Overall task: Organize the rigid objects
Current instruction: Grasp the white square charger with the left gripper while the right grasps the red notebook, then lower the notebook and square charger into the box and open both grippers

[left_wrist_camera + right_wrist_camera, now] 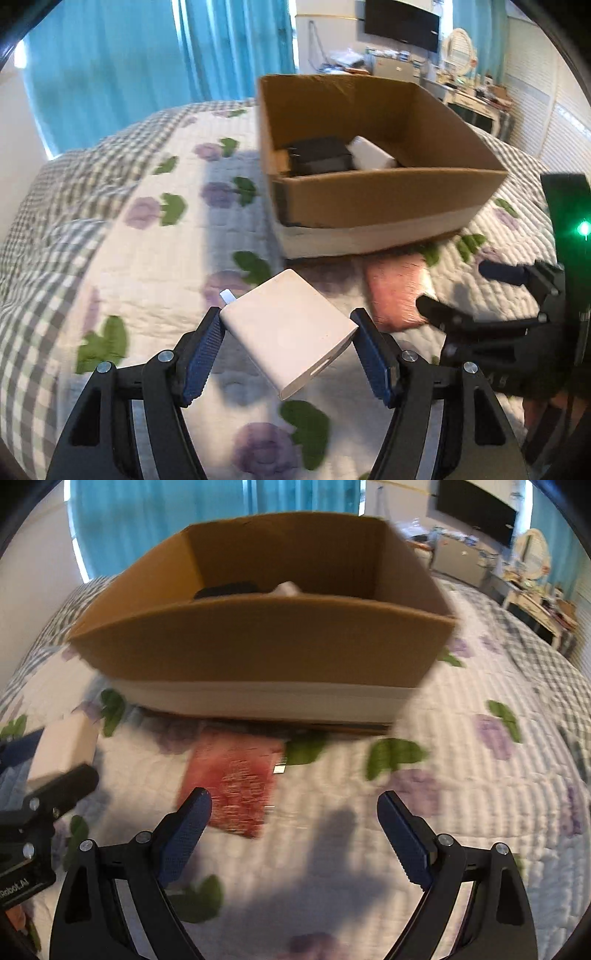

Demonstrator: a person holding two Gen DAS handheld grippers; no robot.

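My left gripper (288, 328) is shut on a white power adapter (290, 332) and holds it above the bed quilt; the adapter also shows at the left edge of the right wrist view (62, 746). A brown cardboard box (388, 195) stands on the bed ahead, with a black charger (319, 155) and a white block (373, 153) inside. A flat red rectangular object (236, 779) lies on the quilt in front of the box (258, 646). My right gripper (293, 812) is open and empty, just above and right of the red object; it appears at the right of the left wrist view (461, 291).
The bed is covered by a white quilt (147, 258) with purple flowers and a grey checked border. Blue curtains (147, 55) hang behind. A dresser (476, 103) with clutter and a wall TV (400, 22) stand at the far right.
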